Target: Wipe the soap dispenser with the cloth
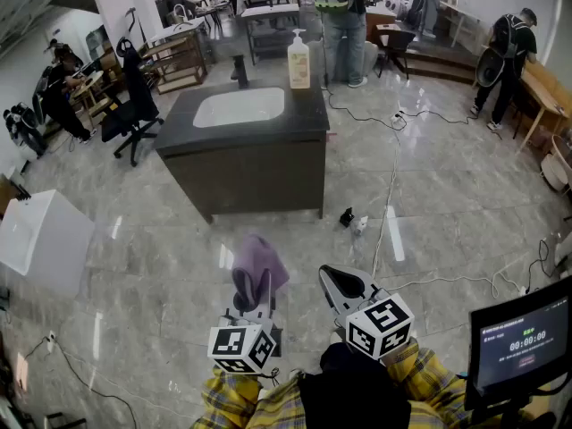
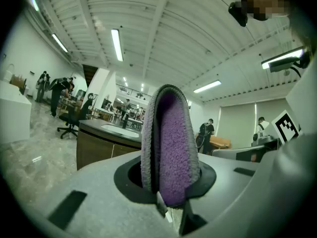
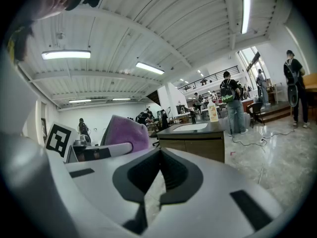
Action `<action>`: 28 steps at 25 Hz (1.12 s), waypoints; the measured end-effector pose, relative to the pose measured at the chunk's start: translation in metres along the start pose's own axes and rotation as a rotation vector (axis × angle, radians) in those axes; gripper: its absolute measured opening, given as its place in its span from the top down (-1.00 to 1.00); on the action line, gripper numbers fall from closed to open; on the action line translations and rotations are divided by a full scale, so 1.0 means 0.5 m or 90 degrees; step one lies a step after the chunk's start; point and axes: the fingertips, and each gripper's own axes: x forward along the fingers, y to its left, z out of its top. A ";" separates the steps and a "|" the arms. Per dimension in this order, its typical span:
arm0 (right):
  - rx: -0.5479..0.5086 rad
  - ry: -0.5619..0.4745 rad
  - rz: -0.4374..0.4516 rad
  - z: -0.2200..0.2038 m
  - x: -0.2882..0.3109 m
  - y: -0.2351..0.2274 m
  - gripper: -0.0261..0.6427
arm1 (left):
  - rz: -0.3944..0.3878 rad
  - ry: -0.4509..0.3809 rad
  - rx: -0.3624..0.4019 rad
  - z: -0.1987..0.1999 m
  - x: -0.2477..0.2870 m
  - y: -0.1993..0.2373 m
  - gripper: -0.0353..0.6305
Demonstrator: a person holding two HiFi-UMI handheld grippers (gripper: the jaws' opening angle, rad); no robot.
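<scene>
Evidently I'm at the approach: left fingers (image 2: 94, 182) clench the fluffy purple cloth (image 2: 171, 148), right fingers (image 3: 223, 182) clenched empty. The pale pump-top soap dispenser (image 1: 298, 59) stands well apart on the dark sink table (image 1: 179, 123); I must close in.

Dark vanity counter (image 1: 308, 114) on grey floor (image 1: 447, 195), with inset white basin (image 1: 239, 107), black faucet (image 1: 239, 70) and soap dispenser (image 1: 298, 63)

Yellow plaid sleeves (image 1: 431, 375), maybe flannel; grey left tool (image 1: 257, 282), right tool (image 1: 328, 273), marker cubes (image 1: 241, 348).
</scene>
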 end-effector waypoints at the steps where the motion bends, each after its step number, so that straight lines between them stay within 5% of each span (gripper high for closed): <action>1: -0.001 0.002 -0.001 0.001 0.003 0.001 0.91 | -0.001 0.001 -0.002 0.003 0.003 0.000 0.68; 16: 0.040 -0.013 0.010 -0.008 0.016 -0.029 0.91 | -0.048 -0.005 -0.070 -0.006 0.035 -0.021 0.68; 28: 0.052 0.010 0.011 0.019 0.097 -0.164 0.91 | -0.058 0.007 -0.076 -0.001 0.188 -0.028 0.68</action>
